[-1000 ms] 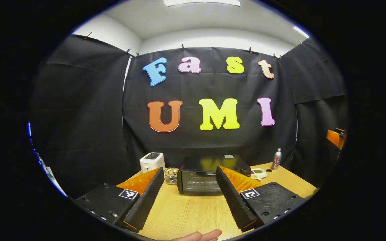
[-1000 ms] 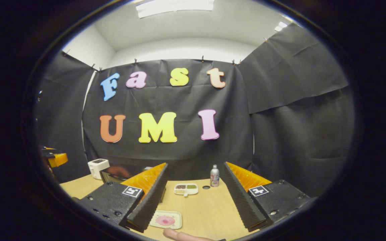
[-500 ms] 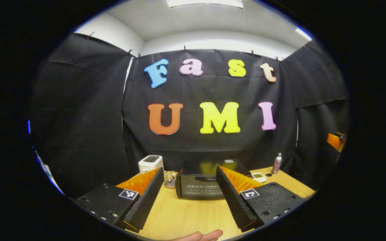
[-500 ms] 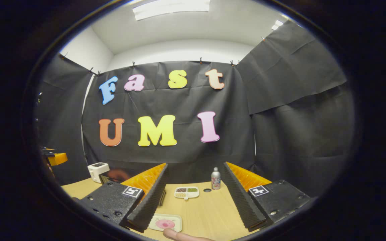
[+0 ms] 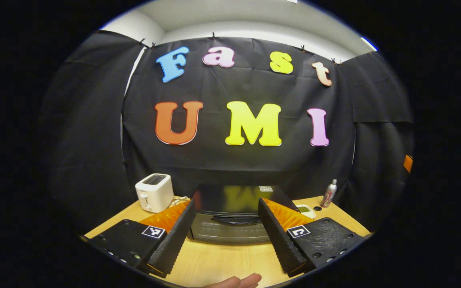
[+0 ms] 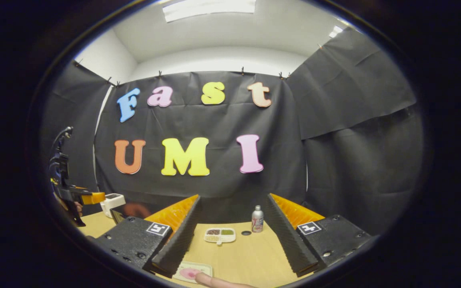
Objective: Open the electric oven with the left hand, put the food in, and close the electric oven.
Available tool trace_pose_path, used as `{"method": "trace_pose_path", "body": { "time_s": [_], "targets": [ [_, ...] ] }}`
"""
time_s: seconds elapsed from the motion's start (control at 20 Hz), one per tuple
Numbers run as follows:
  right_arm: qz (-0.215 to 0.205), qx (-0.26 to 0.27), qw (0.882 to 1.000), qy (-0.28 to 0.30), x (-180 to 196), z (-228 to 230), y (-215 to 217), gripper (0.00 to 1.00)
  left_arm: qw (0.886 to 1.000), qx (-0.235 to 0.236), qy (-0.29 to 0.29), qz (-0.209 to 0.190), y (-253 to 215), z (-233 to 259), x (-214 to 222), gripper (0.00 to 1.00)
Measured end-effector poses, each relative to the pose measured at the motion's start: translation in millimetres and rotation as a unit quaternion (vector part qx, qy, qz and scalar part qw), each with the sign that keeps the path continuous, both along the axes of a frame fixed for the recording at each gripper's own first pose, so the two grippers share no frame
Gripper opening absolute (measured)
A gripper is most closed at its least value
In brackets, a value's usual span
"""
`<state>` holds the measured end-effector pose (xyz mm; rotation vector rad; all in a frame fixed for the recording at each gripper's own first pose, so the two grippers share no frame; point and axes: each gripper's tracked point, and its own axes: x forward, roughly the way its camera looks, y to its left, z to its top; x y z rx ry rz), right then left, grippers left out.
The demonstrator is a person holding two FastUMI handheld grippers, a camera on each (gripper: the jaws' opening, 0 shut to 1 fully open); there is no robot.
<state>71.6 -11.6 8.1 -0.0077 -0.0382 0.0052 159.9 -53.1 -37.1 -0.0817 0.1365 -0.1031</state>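
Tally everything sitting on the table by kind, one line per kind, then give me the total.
Oven: 1
Toaster: 1
Can: 1
Divided snack dish: 1
Tray with pink food: 1
Small dark cap beside the can: 1
Total: 6

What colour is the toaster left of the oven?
White; the toaster shows best in the left gripper view.
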Motion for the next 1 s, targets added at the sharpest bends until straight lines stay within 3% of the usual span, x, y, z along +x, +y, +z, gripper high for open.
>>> {"method": "trace_pose_path", "body": {
  "time_s": [0.1,0.2,0.45,0.5,0.65,0.7,1.0],
  "targets": [
    [-0.002,-0.004,1.000,0.000,8,-1,-2,1.00,1.000,-0.005,0.025,-0.007,-7,-17,24,0.95],
    [-0.003,-0.004,1.000,0.000,14,-2,-3,0.96,0.998,0.003,0.055,-0.013,-17,-41,43,0.96],
    [-0.003,-0.001,1.000,0.007,23,-8,-8,1.00,0.996,0.006,0.090,-0.029,-37,-80,77,0.96],
    [-0.004,0.005,1.000,-0.001,24,-4,-10,0.96,0.995,0.007,0.094,-0.033,-42,-86,82,0.96],
    [-0.021,0.006,1.000,-0.015,27,-3,-20,1.00,0.993,0.012,0.107,-0.039,-52,-104,92,0.96],
    [-0.029,0.004,0.999,-0.019,24,-2,-22,0.96,0.994,0.024,0.100,-0.033,-51,-104,95,0.96],
    [-0.049,0.000,0.996,-0.072,9,19,-31,0.96,0.992,0.064,0.105,-0.033,-54,-111,84,0.97]
  ]
}}
